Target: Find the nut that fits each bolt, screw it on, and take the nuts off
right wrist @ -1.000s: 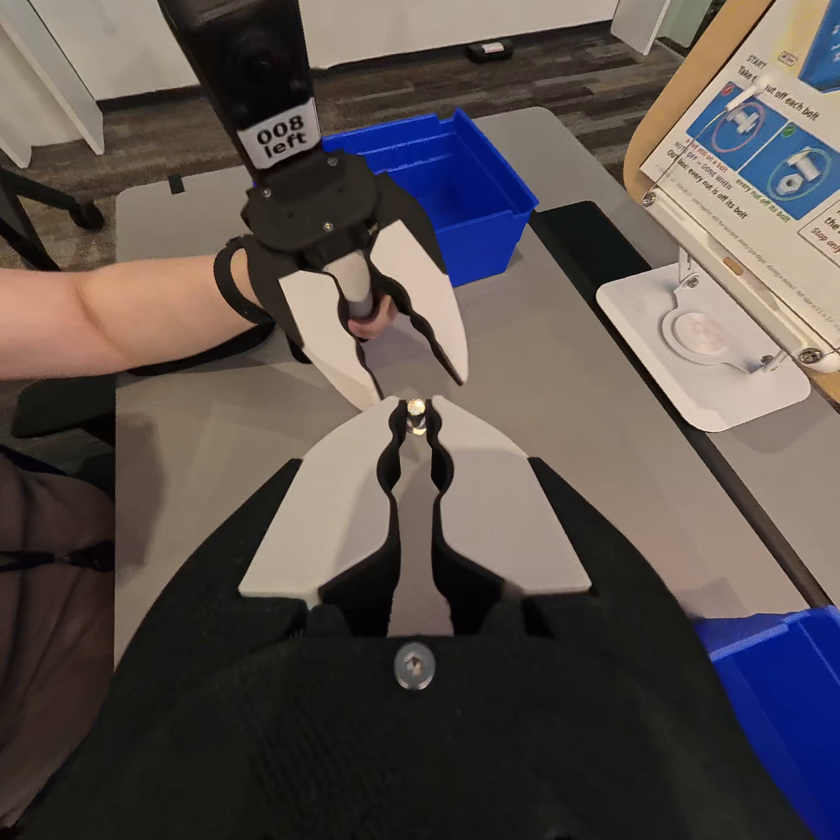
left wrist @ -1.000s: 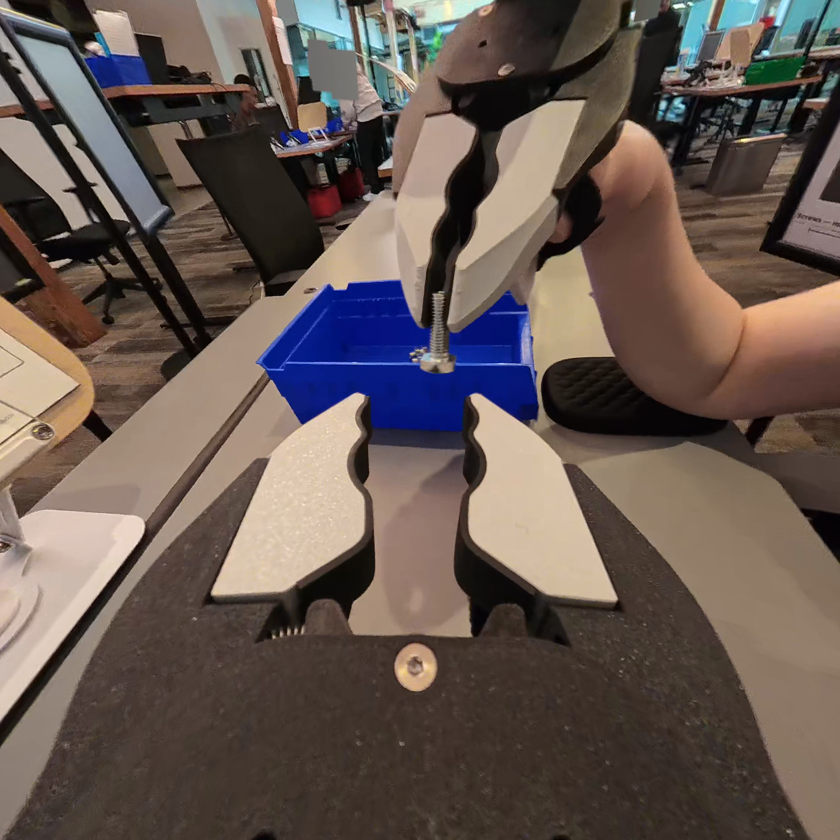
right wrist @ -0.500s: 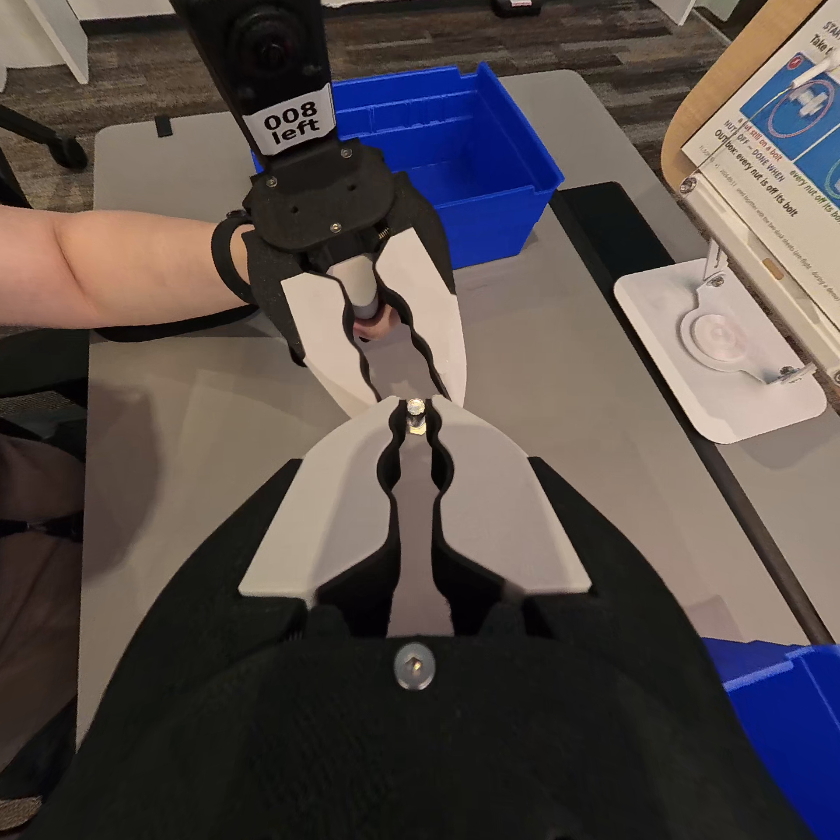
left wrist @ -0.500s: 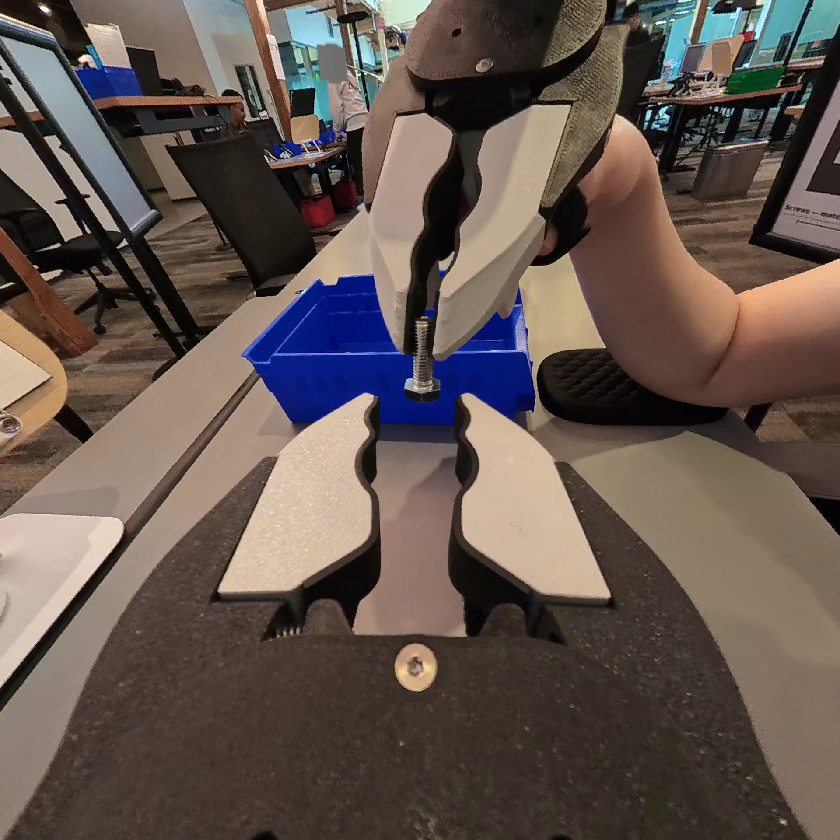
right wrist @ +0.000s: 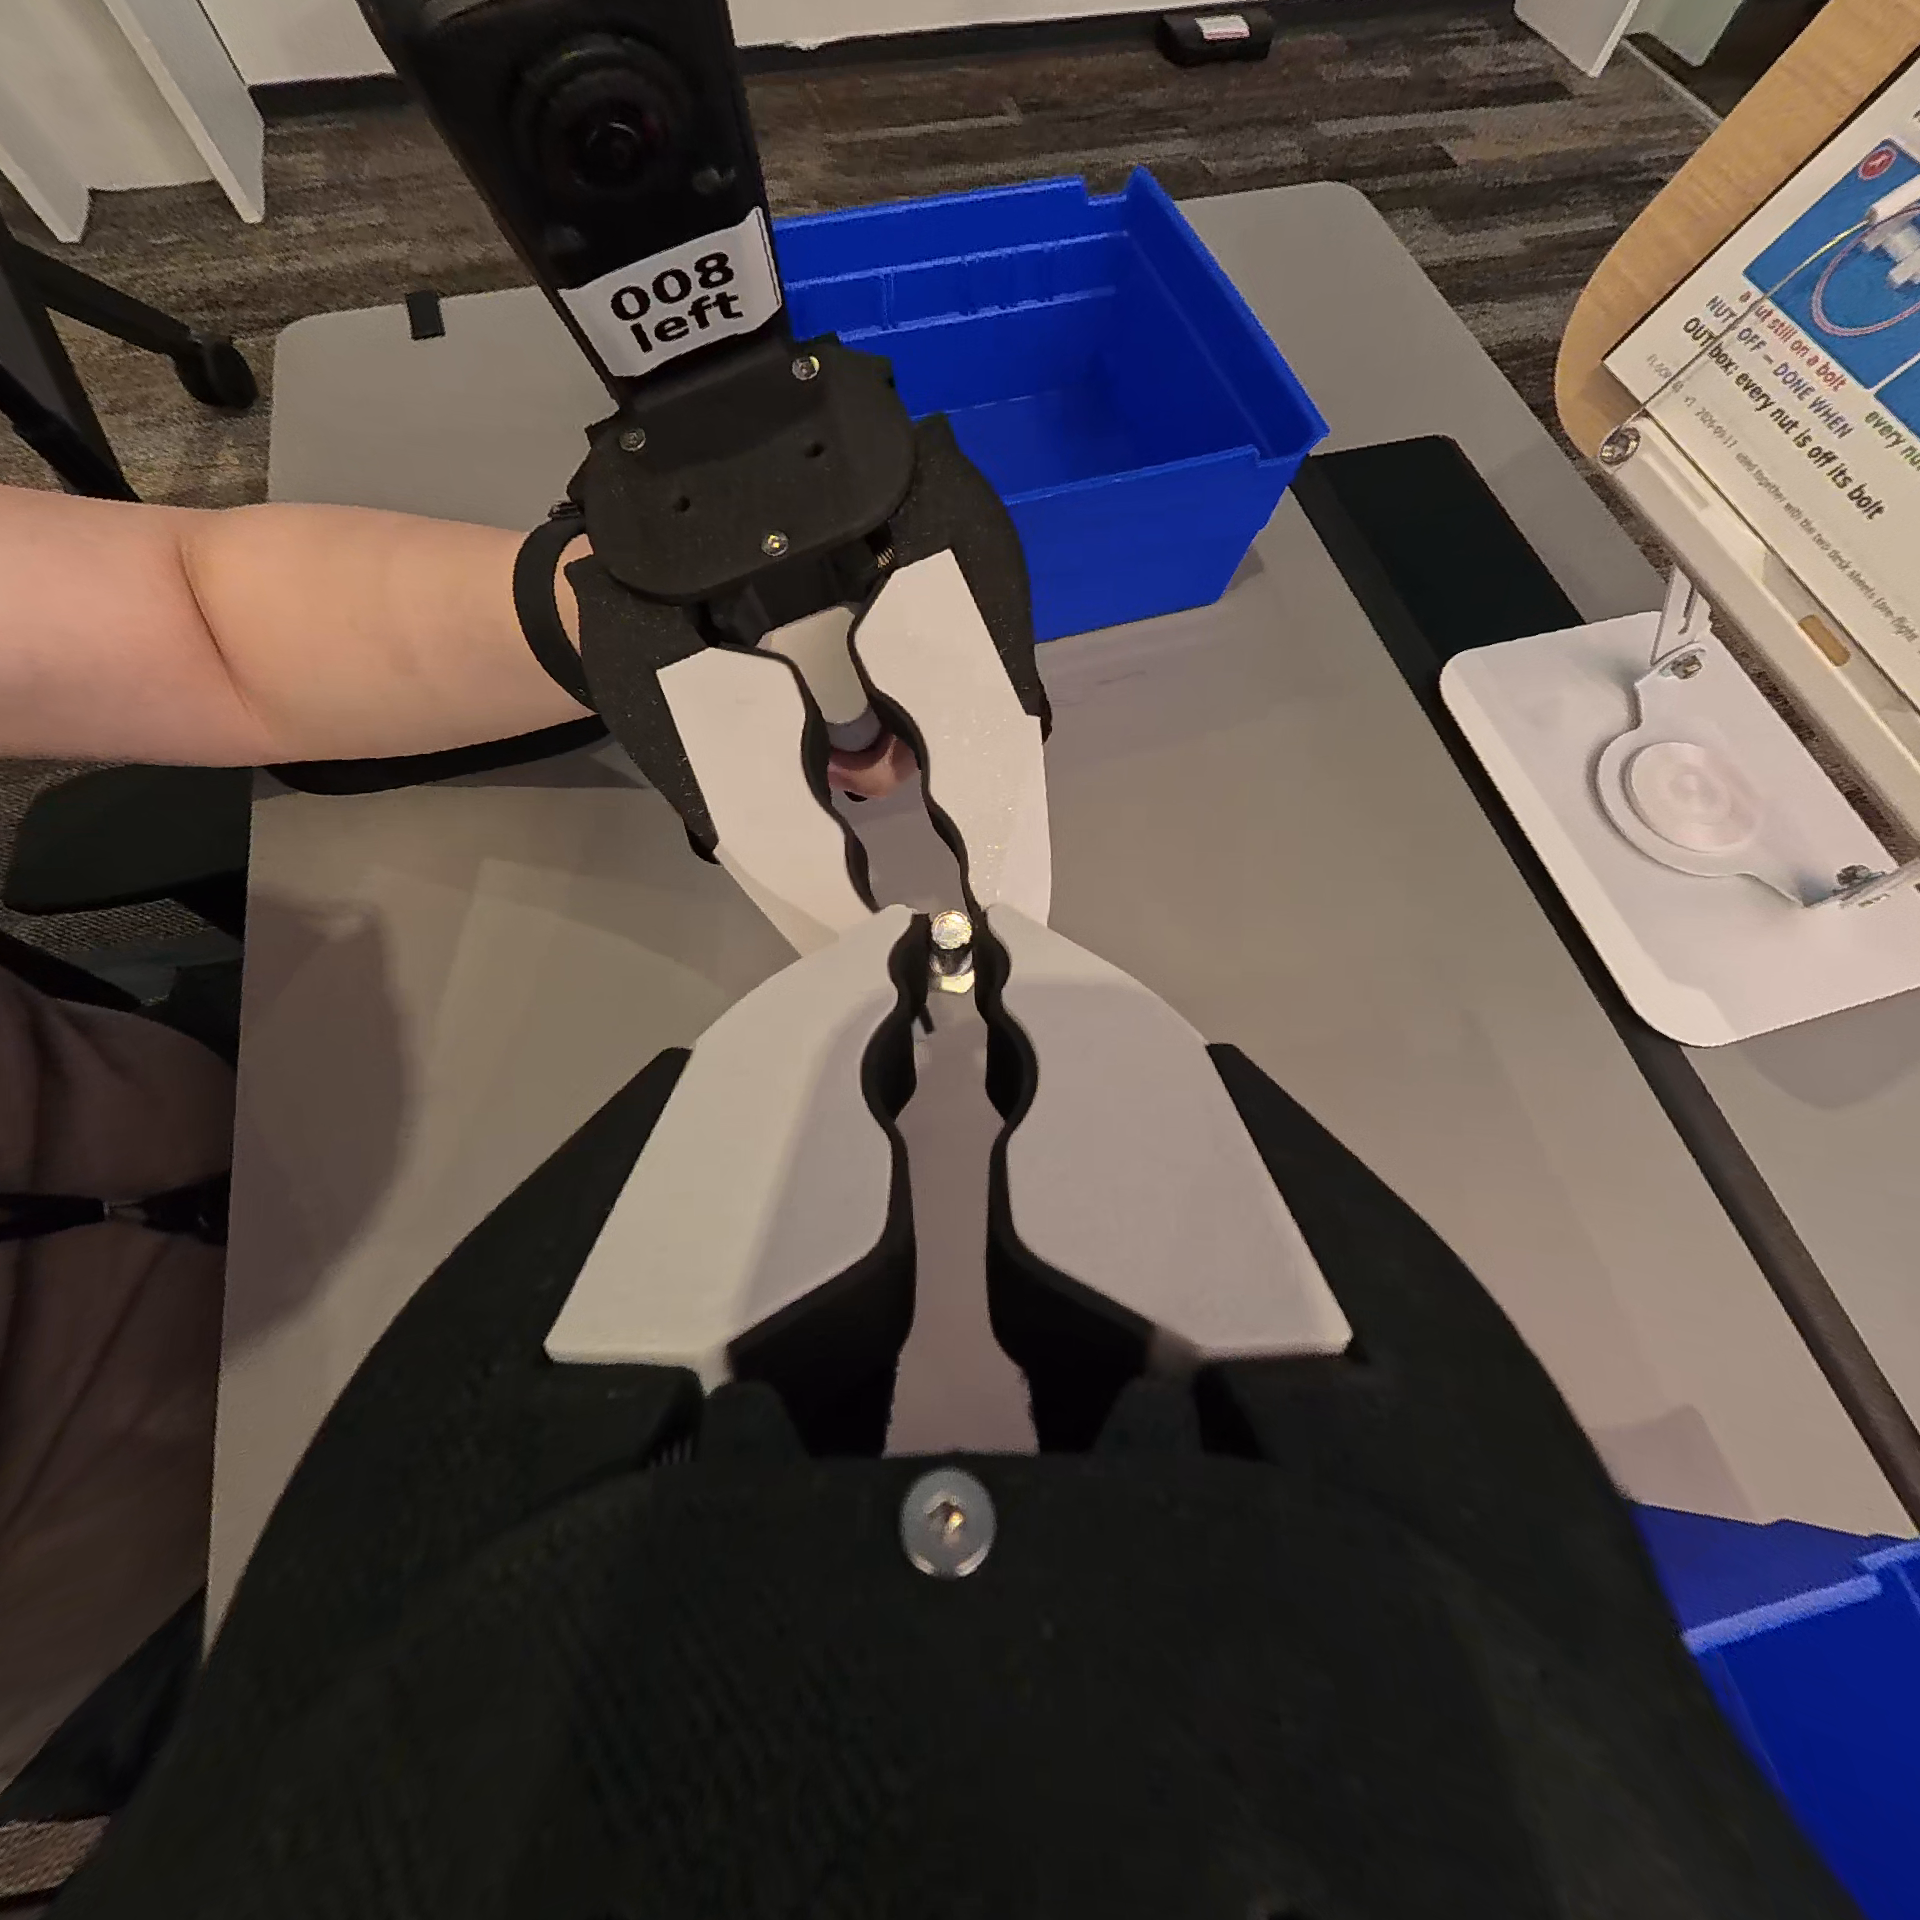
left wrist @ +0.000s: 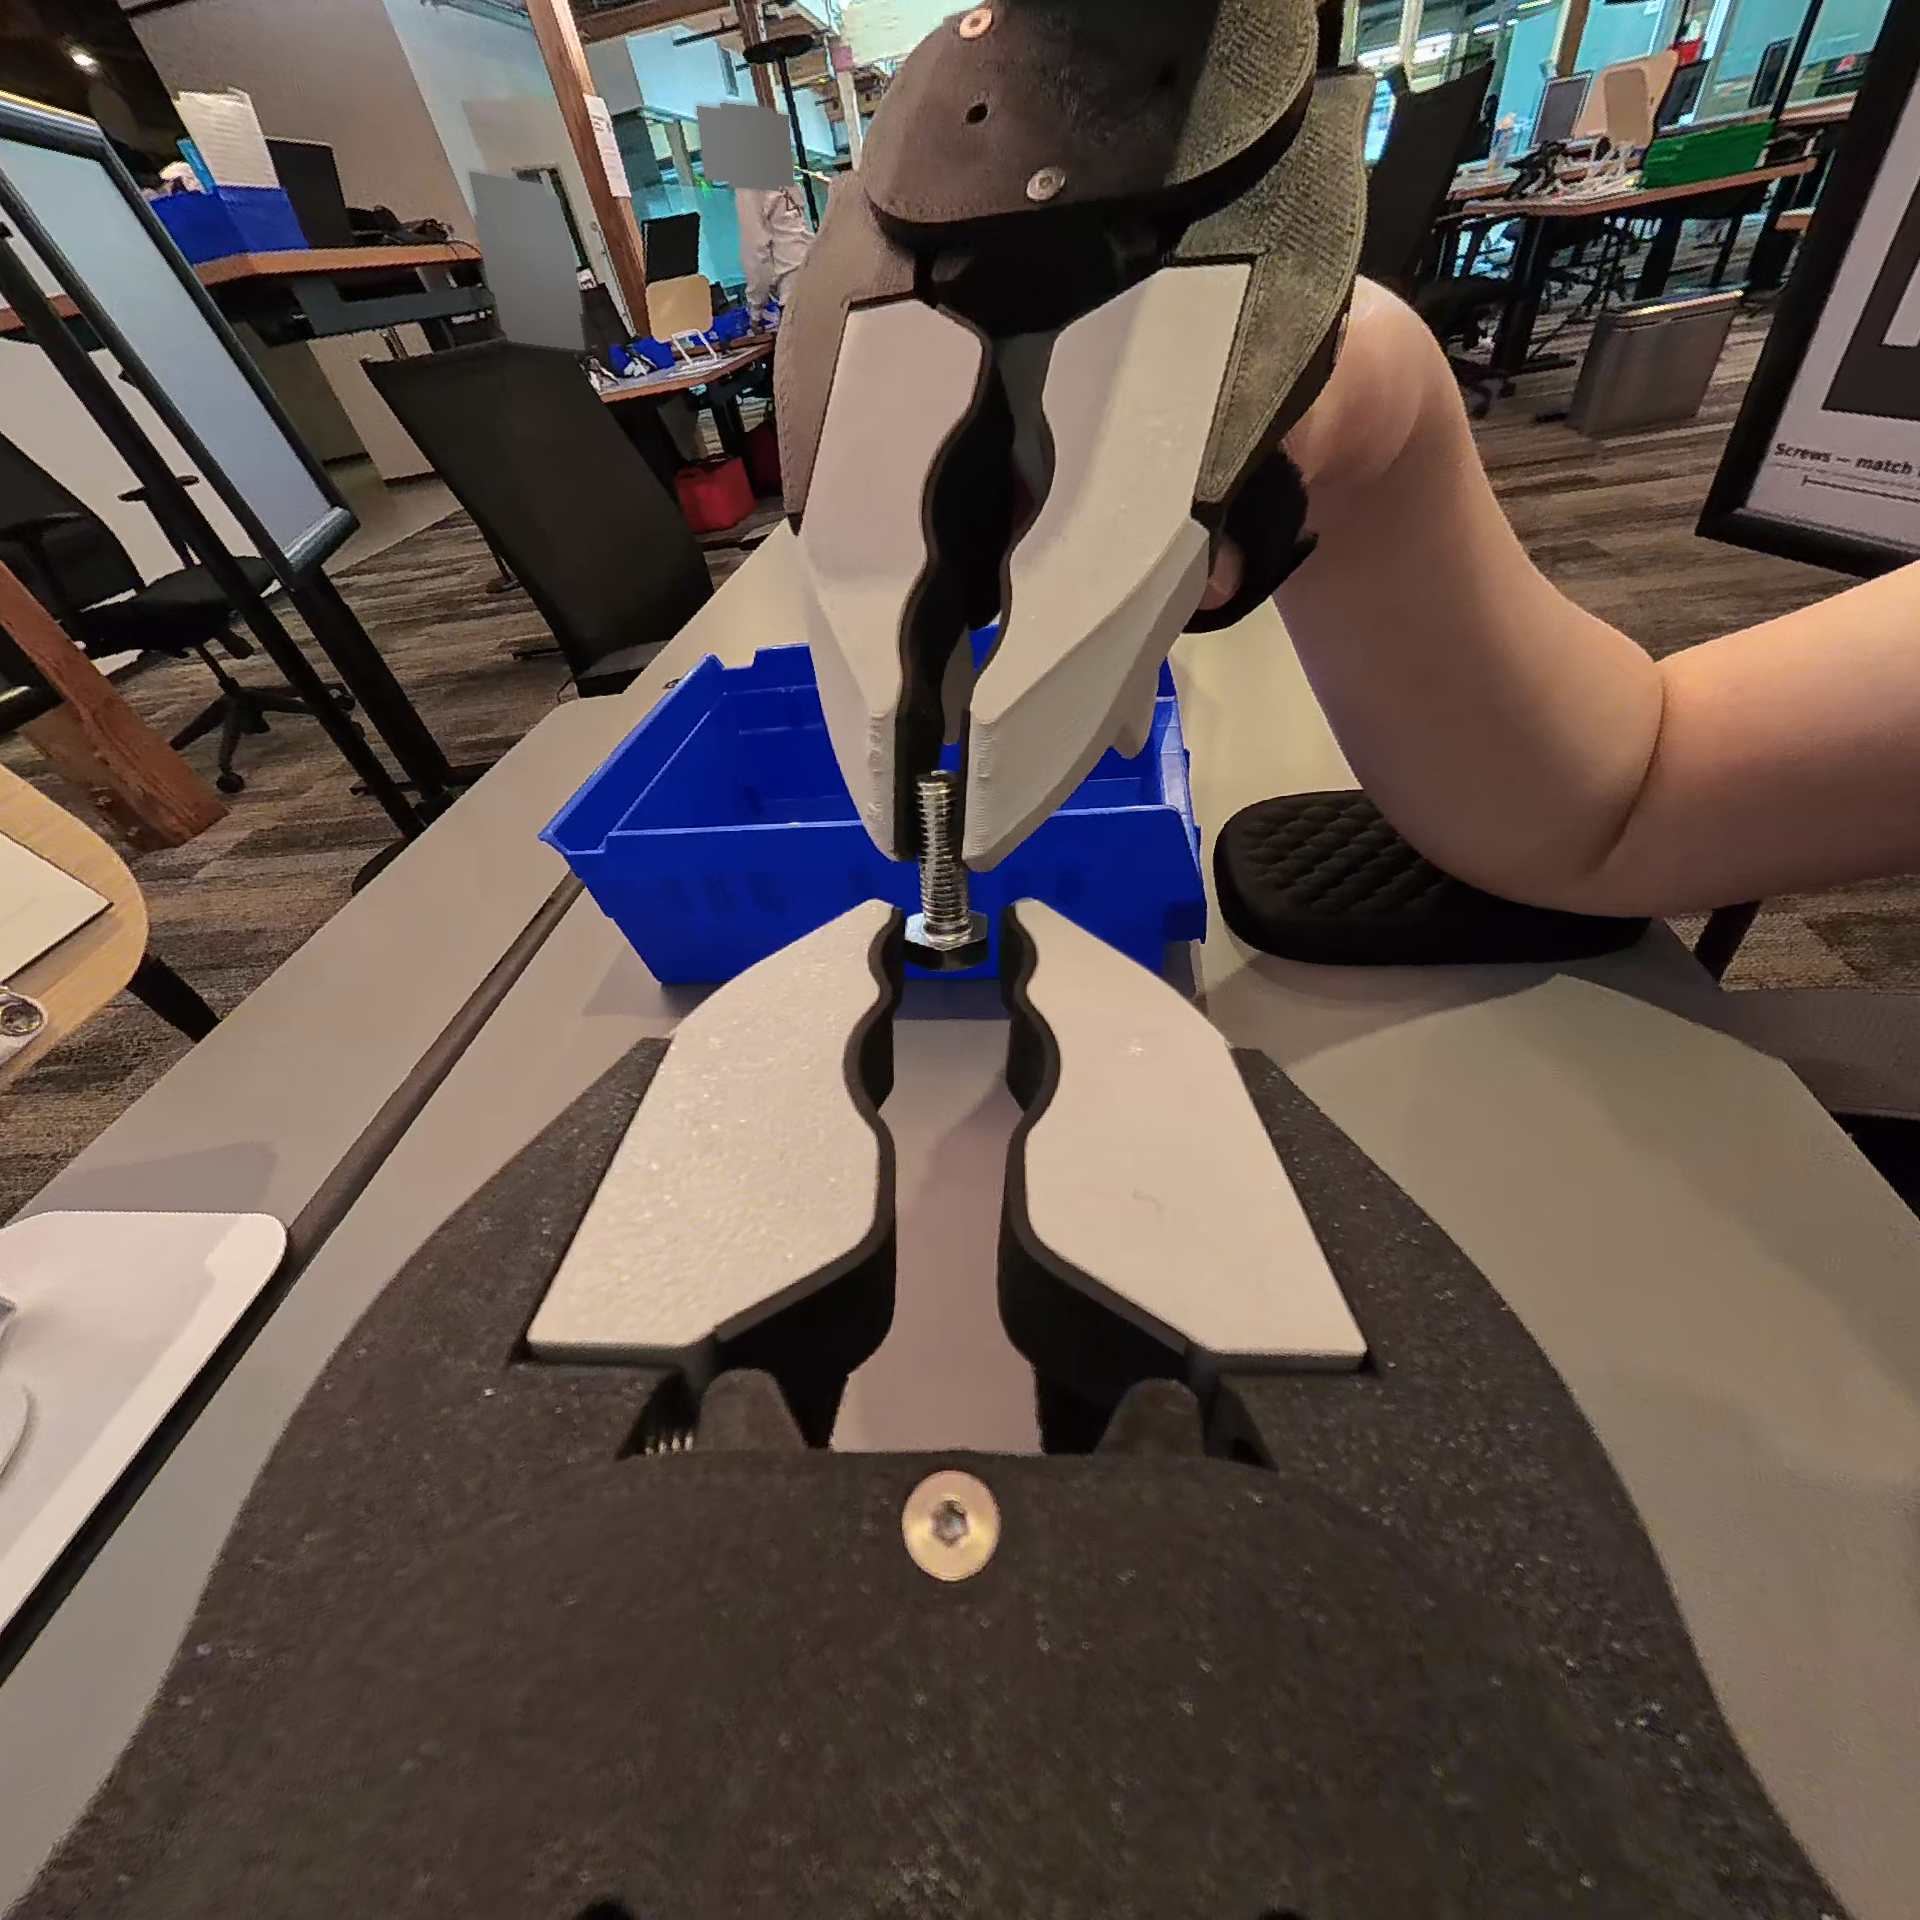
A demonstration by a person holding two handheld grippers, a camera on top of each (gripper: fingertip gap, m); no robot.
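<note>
My right gripper [right wrist: 940, 925] is shut on a silver bolt [right wrist: 951, 930] and holds it by the threaded shaft. In the left wrist view the right gripper [left wrist: 935, 821] comes down from above, with the bolt [left wrist: 938, 831] pointing down. A hex nut [left wrist: 942, 928] sits at the bolt's lower end. My left gripper [left wrist: 951, 920] is open, its fingertips on either side of the nut with small gaps. In the right wrist view the left gripper [right wrist: 914, 894] points at the bolt from the far side. Both are above the grey table [left wrist: 1455, 1143].
A blue bin [right wrist: 1143, 488] stands just behind the grippers and looks empty. A second blue bin [right wrist: 1818, 1662] is at the near right. A white stand base [right wrist: 1662, 831] with an instruction board [right wrist: 1766, 364] is at the right. A black padded armrest [left wrist: 1403, 883] lies under the forearm. Both grippers' tips are close together, under 4 cm apart.
The right gripper has brought the bolt down and closer, so the nut now sits between the left fingertips. The left jaws have narrowed around it.
</note>
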